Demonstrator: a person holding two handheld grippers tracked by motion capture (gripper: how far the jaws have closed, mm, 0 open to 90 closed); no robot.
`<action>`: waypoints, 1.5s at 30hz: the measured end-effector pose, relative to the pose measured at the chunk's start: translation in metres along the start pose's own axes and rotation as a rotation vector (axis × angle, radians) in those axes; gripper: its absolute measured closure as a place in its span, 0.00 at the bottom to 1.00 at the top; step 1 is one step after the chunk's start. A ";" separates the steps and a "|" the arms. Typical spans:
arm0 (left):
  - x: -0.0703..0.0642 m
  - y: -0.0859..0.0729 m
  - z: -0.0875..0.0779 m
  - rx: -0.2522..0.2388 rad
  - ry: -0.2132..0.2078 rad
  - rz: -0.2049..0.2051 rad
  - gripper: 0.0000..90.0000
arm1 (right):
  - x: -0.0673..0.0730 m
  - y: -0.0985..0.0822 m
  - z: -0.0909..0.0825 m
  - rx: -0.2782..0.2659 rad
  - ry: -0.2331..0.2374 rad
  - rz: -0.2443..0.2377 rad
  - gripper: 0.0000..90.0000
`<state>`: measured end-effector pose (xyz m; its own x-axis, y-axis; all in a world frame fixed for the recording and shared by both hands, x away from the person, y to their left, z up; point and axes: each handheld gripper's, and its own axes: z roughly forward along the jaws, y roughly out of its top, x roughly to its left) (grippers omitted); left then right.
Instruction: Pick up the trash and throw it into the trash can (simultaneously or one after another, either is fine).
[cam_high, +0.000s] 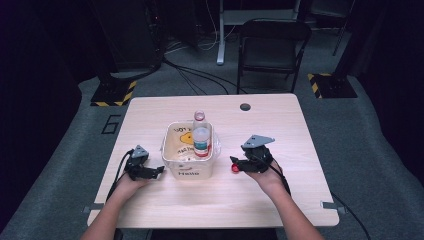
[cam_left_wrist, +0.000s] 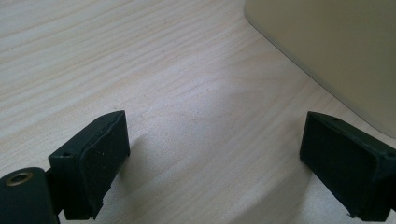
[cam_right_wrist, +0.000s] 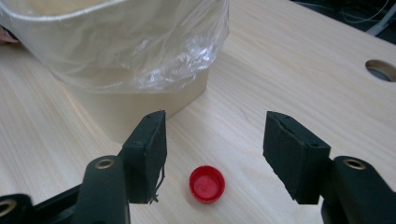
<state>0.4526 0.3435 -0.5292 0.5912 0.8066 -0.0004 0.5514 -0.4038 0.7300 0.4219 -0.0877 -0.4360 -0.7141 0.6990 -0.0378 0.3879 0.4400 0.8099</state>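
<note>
A cream plastic bin (cam_high: 190, 167) lined with a clear bag stands mid-table, and a clear capless bottle (cam_high: 201, 134) with a label leans inside it. A red bottle cap (cam_right_wrist: 206, 184) lies on the table to the bin's right, hollow side up, also visible as the cap (cam_high: 234, 169) from above. My right gripper (cam_right_wrist: 212, 144) hovers over the cap, open, with nothing between its jaws; it is the right gripper (cam_high: 236, 164) in the high view. My left gripper (cam_left_wrist: 212, 163) is open and empty beside the bin's left wall (cam_left_wrist: 336, 51), seen as the left gripper (cam_high: 159, 171) from above.
The wooden table (cam_high: 150, 115) has a round cable hole (cam_high: 245, 106) near its far edge. A black folding chair (cam_high: 270, 47) stands beyond the table. Yellow-black striped stand bases (cam_high: 114, 92) sit on the grey floor at both far corners. Cables run across the floor.
</note>
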 end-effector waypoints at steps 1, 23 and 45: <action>0.000 0.000 0.000 0.002 0.000 0.004 0.09 | 0.000 -0.002 0.001 0.004 0.003 0.005 0.45; 0.000 0.000 0.000 0.000 0.000 0.000 0.09 | -0.003 -0.037 0.029 0.062 0.044 0.103 0.54; 0.000 0.000 -0.001 0.006 -0.003 0.004 0.09 | -0.005 -0.050 0.055 0.134 0.029 0.115 0.51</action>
<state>0.4523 0.3440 -0.5288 0.5953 0.8035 0.0007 0.5524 -0.4099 0.7259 0.4380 -0.0822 -0.5088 -0.6766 0.7331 0.0693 0.5406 0.4306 0.7227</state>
